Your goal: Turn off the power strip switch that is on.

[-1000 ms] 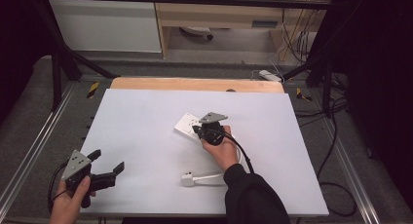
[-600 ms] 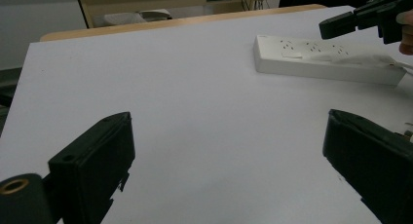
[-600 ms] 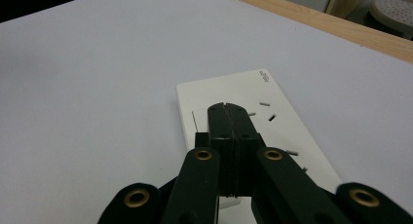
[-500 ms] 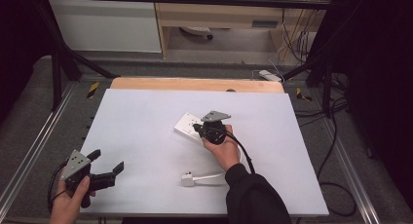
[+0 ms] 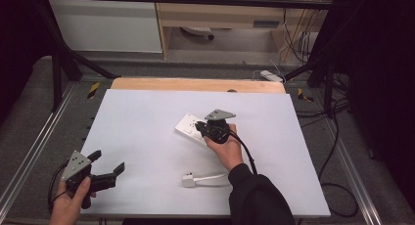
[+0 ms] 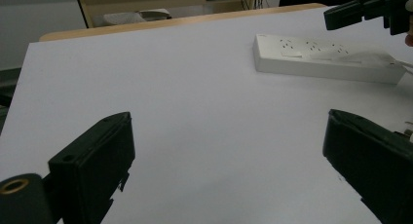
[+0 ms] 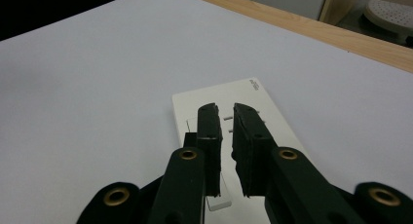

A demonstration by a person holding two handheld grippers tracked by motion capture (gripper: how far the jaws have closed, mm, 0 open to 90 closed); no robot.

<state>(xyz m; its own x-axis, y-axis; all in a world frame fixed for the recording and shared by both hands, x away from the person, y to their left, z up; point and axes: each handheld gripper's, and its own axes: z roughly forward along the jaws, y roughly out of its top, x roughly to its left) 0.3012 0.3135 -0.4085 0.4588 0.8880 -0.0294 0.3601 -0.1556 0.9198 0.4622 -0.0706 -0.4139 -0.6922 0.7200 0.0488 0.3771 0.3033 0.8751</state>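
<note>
The power strip (image 5: pixel 192 128) lies flat near the middle of the white table (image 5: pixel 147 117), set at a slant, with its far short end toward the wooden edge (image 5: pixel 195 84) at the back. The right gripper (image 5: pixel 201 129) hovers over the near half of the power strip, held by the person's right hand (image 5: pixel 226 149), whose dark sleeve (image 5: pixel 257 198) comes in from the bottom of the high view. In the right gripper view its 2 jaws stand almost pressed together, with a thin slit of space between them, and nothing is pinched in that slit; the tips sit just above the strip's top face and its sockets.

The left gripper (image 5: pixel 108 163) is well apart, near the front left corner of the table, in the person's left hand (image 5: pixel 68 205). Its jaws are spread wide and hold nothing.

A white plug (image 5: pixel 189 180) with a short white cord (image 5: pixel 213 176) lies on the table in front of the power strip, near the right forearm.
</note>
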